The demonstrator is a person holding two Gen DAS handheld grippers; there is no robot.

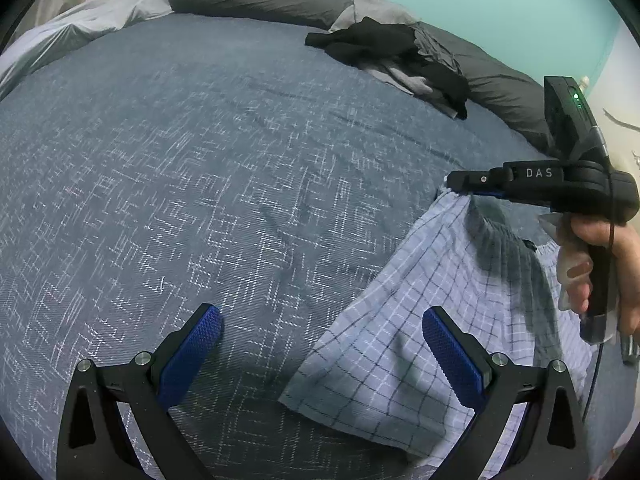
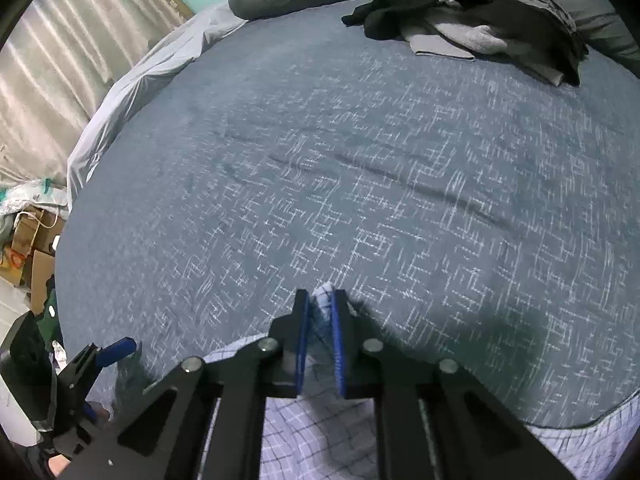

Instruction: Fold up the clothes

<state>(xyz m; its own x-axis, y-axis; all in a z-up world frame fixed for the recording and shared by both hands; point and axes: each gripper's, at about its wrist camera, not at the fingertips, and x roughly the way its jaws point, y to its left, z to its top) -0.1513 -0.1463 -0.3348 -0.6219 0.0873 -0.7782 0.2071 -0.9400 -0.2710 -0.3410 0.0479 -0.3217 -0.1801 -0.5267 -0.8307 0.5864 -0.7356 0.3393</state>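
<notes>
Plaid shorts (image 1: 404,340): R gripper (image 1: 460,184) fingers clamp corner, lifted; L gripper (image 1: 320,344) fingers wide, angled down.

Black grippers (image 2: 320,320), blue pads (image 1: 452,356), seemingly "DAS" lettering.

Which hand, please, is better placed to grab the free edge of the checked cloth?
Left: its tongs stand open over the checked cloth; the right tongs are already shut on a corner.
</notes>
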